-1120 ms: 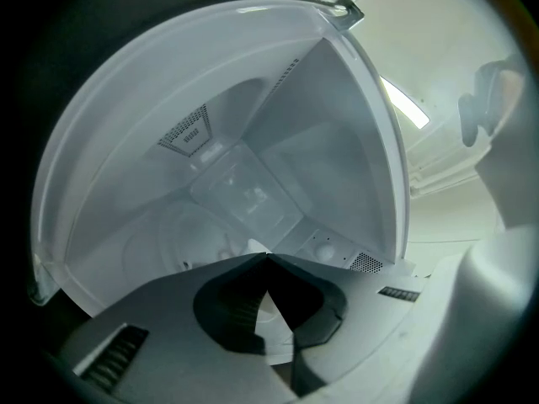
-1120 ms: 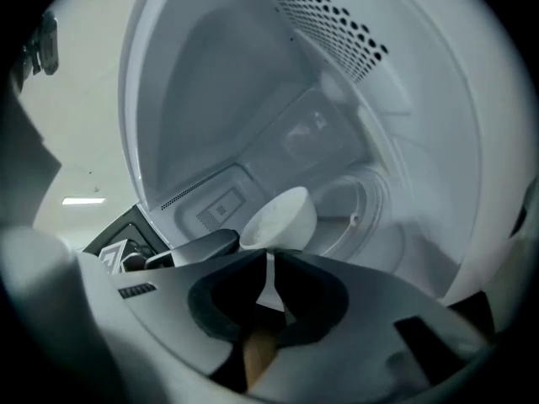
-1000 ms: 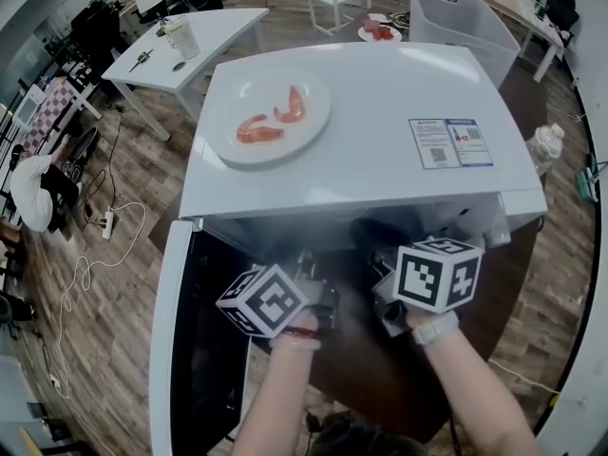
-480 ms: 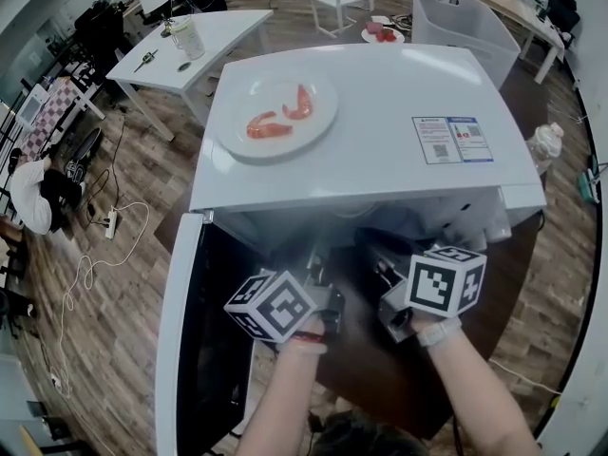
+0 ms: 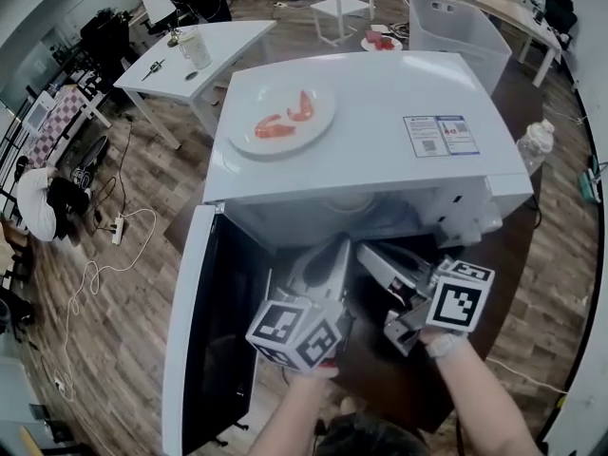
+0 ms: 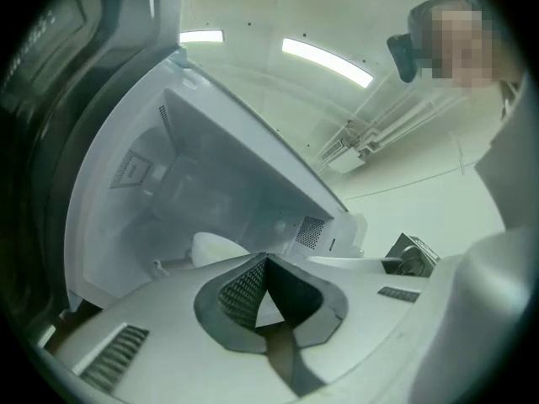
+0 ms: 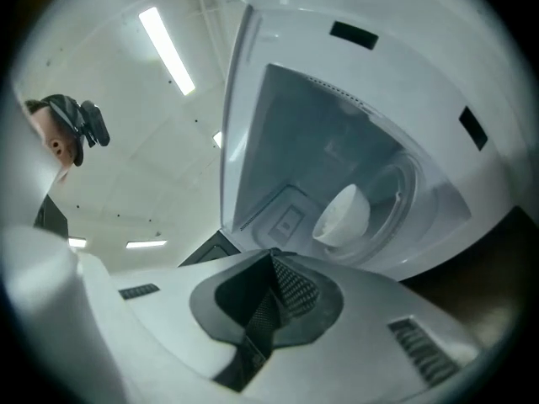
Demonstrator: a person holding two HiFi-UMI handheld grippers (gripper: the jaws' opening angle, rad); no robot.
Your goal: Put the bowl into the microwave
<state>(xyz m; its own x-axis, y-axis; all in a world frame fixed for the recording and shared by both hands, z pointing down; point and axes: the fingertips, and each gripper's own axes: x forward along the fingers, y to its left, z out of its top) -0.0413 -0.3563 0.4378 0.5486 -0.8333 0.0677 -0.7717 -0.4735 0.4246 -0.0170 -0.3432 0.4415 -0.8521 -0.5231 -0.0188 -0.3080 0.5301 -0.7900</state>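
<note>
A white bowl (image 7: 344,215) sits on the glass turntable (image 7: 406,183) inside the white microwave (image 5: 380,160), whose door (image 5: 195,331) hangs open to the left. The left gripper view also shows the bowl (image 6: 215,247), deep in the cavity. In the head view the microwave's top hides the bowl. My left gripper (image 5: 335,247) and right gripper (image 5: 365,249) are side by side just outside the opening, pointing into it. Both are shut with nothing between their jaws (image 6: 266,259) (image 7: 271,255).
A white plate (image 5: 282,119) with red food pieces rests on the microwave's top, beside a printed label (image 5: 437,135). A water bottle (image 5: 534,145) stands to the right. A white table (image 5: 204,50) and a plastic bin (image 5: 456,27) are behind.
Both grippers have drawn back out of the microwave's opening toward me, and the left one has dropped lower. The bowl stays inside.
</note>
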